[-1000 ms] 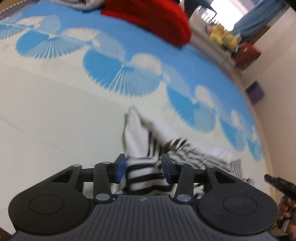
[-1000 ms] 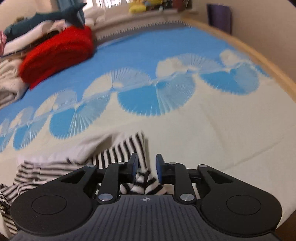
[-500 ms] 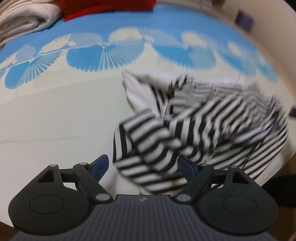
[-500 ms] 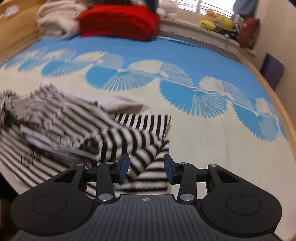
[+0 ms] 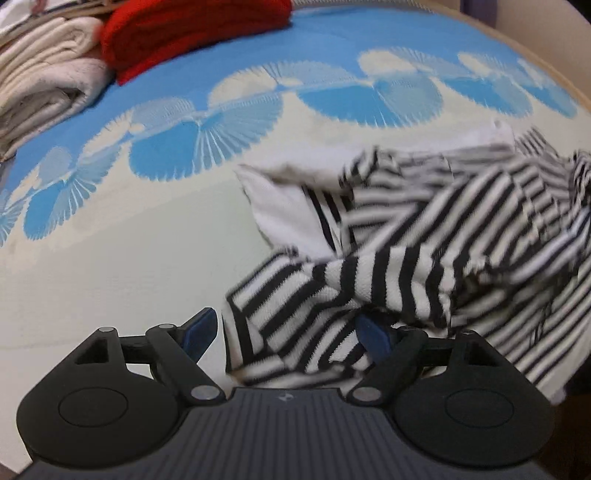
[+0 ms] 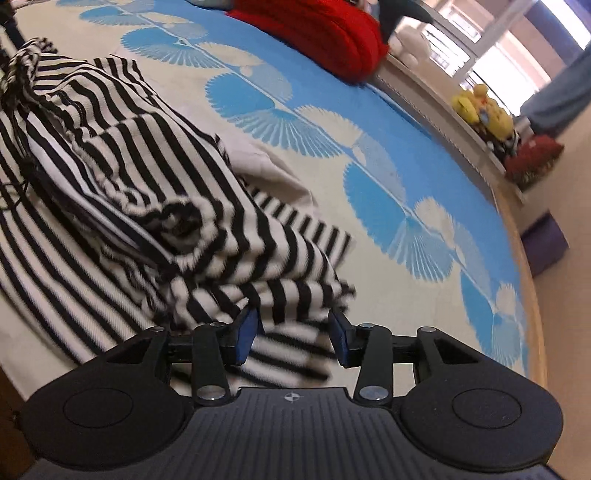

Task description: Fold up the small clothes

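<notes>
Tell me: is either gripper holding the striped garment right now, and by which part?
No. Left gripper and right gripper are both open; the striped garment lies loose between their jaws.

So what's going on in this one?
A person with a gripper in each hand is working on a striped garment lying rumpled on a blue and cream patterned cloth. The left gripper and the right gripper are both open with striped fabric lying between their fingers, not pinched. No neat fold shows yet. A red bundle and cream towels sit further back.

The left gripper (image 5: 284,332), jaws spread wide, straddles a rumpled striped garment (image 5: 424,251).
</notes>
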{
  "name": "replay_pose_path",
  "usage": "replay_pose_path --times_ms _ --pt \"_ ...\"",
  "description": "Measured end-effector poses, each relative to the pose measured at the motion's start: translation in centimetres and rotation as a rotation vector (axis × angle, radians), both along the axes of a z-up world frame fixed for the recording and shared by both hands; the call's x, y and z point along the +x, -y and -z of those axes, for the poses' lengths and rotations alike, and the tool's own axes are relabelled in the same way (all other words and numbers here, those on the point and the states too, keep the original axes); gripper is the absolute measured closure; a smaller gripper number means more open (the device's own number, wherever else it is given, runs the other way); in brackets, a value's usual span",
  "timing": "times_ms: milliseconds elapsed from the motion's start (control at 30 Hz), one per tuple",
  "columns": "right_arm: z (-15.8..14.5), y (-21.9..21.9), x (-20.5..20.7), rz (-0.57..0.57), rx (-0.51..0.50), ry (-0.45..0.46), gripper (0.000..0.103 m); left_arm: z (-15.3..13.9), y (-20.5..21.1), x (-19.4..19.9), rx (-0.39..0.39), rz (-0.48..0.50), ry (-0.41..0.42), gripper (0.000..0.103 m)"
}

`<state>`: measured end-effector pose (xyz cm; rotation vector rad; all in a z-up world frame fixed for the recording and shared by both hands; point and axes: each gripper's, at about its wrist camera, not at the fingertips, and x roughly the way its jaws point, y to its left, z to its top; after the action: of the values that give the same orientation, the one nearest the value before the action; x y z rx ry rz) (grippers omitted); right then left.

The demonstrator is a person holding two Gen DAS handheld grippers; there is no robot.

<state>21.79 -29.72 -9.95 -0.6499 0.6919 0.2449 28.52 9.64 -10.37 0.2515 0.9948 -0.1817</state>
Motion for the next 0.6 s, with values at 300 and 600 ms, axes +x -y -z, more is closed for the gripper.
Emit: replay_pose_path --times_ms 300,600 --pt "-3.7 -0.1 6.4 0.143 0.241 0.057 0.058 -2.3 -2.3 5.1 -0.237 -0.305 0.079 0.018" --pt "-4.8 4.9 5.1 0.167 0.33 0.078 0.053 -2.9 -6.0 1.5 -0.249 -0.08 0.065 0.017"
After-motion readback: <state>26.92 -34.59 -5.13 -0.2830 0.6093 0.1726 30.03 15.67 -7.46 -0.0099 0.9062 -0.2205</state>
